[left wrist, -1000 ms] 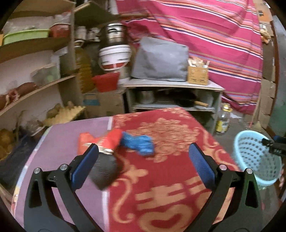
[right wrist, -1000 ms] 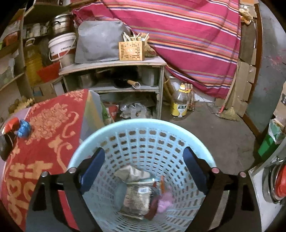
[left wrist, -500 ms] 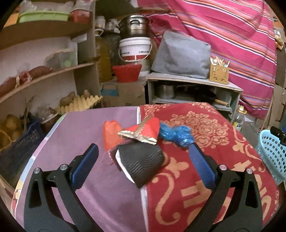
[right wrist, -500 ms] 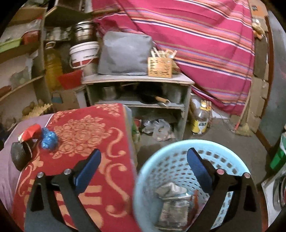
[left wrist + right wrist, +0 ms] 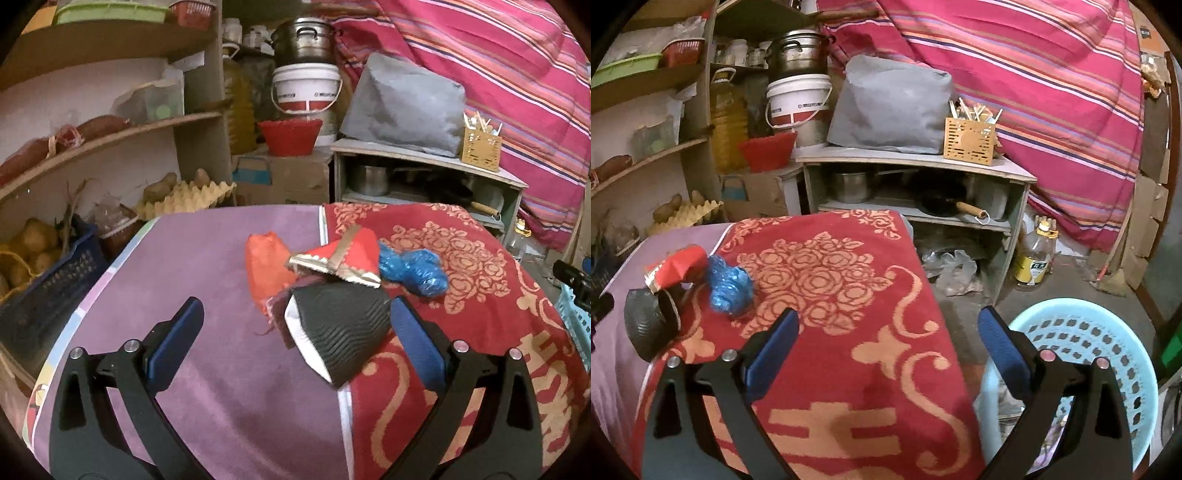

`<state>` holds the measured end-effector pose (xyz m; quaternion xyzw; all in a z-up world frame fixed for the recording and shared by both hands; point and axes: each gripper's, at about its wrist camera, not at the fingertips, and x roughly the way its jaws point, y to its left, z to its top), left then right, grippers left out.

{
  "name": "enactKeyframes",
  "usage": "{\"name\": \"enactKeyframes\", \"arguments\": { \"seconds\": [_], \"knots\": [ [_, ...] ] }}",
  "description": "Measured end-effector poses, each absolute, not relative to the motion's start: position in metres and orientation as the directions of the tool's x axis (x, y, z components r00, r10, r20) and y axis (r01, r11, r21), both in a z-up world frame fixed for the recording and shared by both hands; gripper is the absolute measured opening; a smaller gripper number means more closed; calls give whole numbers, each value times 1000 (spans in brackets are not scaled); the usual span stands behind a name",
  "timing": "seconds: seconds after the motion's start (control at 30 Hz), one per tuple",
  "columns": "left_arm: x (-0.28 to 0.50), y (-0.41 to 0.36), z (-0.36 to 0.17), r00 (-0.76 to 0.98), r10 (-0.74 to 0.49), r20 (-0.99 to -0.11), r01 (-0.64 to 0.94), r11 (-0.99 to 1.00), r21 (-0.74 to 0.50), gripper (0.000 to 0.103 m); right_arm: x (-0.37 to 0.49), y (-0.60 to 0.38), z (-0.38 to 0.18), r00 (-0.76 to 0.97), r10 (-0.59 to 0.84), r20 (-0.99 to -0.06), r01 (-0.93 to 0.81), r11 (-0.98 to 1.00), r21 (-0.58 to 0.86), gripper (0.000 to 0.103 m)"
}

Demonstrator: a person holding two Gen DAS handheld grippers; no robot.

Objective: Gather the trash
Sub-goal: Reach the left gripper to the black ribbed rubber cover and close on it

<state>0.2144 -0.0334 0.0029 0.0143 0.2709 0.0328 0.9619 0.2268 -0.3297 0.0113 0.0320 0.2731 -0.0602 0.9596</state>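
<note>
A pile of trash lies on the table where the purple cloth (image 5: 207,280) meets the red patterned cloth (image 5: 849,302). It holds a black ribbed paper cup (image 5: 340,332) on its side, a red wrapper (image 5: 332,254), an orange-red bag (image 5: 266,266) and a crumpled blue plastic piece (image 5: 413,269). My left gripper (image 5: 295,343) is open, and the cup lies between its fingers, close to the right pad. My right gripper (image 5: 888,350) is open and empty over the red cloth's right edge. The light blue basket (image 5: 1089,332) stands on the floor to its right, with trash inside. The right wrist view shows the cup (image 5: 646,325), wrapper (image 5: 679,266) and blue plastic (image 5: 729,288) at far left.
Curved shelves (image 5: 110,136) with potatoes, an egg tray (image 5: 184,199) and a dark blue crate (image 5: 44,280) line the left. Behind the table stands a low cabinet (image 5: 916,166) with pots, a grey bag and a bamboo holder. An oil bottle (image 5: 1034,254) sits on the floor.
My left gripper has moved in and down toward the pile, so the black cup now lies between its fingers. My right gripper swung left from above the basket to the table's edge.
</note>
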Motion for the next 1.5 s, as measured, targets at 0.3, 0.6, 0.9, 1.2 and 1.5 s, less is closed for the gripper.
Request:
{"name": "enactKeyframes", "arguments": {
  "seconds": [0.3, 0.6, 0.9, 1.2, 1.5],
  "knots": [
    [224, -19, -12, 810, 52, -584, -73, 997, -12, 97, 237, -323, 5, 836, -108, -537, 139, 990, 17, 96],
    [241, -33, -27, 782, 59, -620, -70, 998, 7, 97, 245, -323, -3, 808, -111, -578, 142, 990, 10, 96],
    [263, -57, -33, 759, 46, -650, -85, 996, -29, 97, 248, -323, -5, 805, -91, -587, 129, 991, 23, 96],
    [284, -58, -45, 705, 53, -707, -115, 993, -40, 97, 246, -325, -6, 800, -91, -593, 123, 992, 15, 96],
    [268, -43, -38, 726, 34, -687, -93, 995, -49, 90, 248, -316, -7, 802, -84, -592, 103, 995, -1, 96]
  ]
}}
